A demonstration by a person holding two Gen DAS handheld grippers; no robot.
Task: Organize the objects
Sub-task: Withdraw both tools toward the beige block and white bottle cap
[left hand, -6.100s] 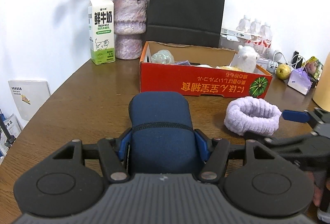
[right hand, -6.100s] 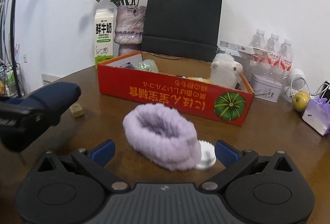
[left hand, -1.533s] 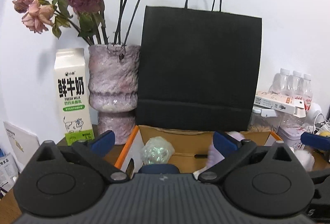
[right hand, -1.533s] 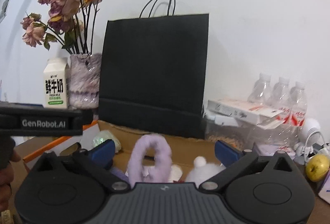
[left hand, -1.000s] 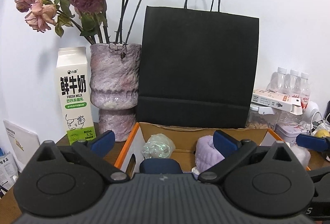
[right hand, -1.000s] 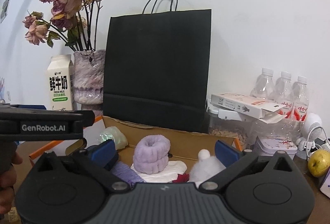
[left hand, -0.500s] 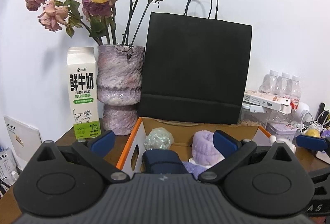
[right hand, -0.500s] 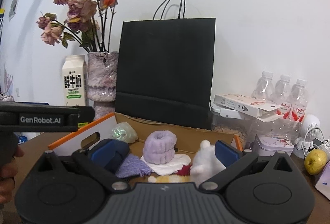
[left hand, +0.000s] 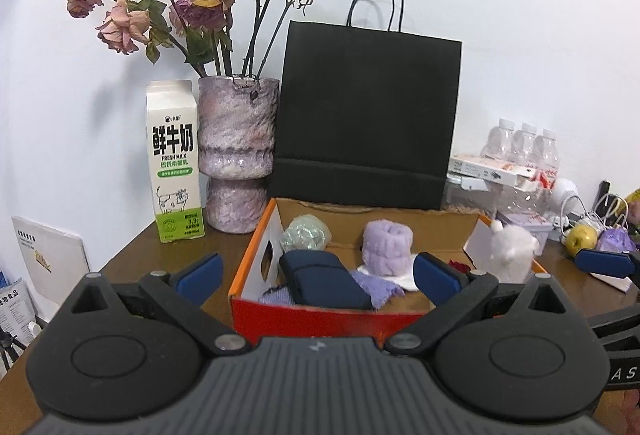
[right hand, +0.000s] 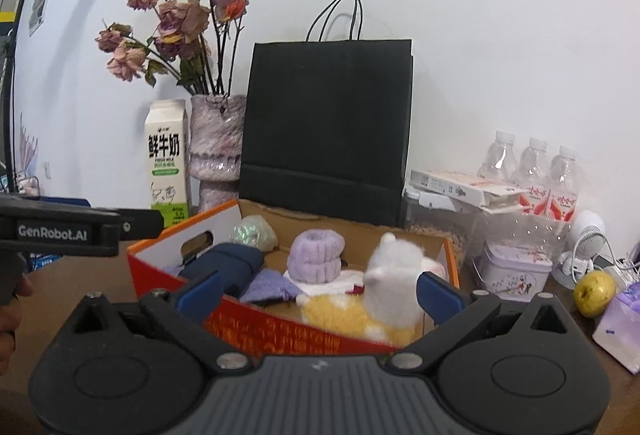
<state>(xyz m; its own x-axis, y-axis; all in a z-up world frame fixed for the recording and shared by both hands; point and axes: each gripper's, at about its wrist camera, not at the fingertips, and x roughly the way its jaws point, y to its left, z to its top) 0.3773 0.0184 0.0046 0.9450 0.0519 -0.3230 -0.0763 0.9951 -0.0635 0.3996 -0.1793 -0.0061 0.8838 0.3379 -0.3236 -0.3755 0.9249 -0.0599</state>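
Observation:
A red cardboard box (left hand: pixel 320 317) stands on the brown table in front of both grippers. Inside lie a navy pouch (left hand: pixel 326 281), a lilac fuzzy band (left hand: pixel 387 246), a shiny wrapped ball (left hand: pixel 306 233) and a white plush toy (left hand: pixel 513 253). The right wrist view shows the box (right hand: pixel 280 331), the pouch (right hand: pixel 226 269), the band (right hand: pixel 318 255) and the plush (right hand: pixel 394 281). My left gripper (left hand: pixel 318 271) is open and empty, just in front of the box. My right gripper (right hand: pixel 318 293) is open and empty, near the box's front wall.
A black paper bag (left hand: pixel 366 119), a vase of dried roses (left hand: pixel 238 159) and a milk carton (left hand: pixel 174 161) stand behind the box. Water bottles (right hand: pixel 530 175), a tin (right hand: pixel 514 271), a small fan (right hand: pixel 584 247) and an apple (right hand: pixel 596 293) crowd the right side.
Both grippers have drawn back from the box, which now shows more of its inside. The pouch and the lilac band lie in the box, let go earlier.

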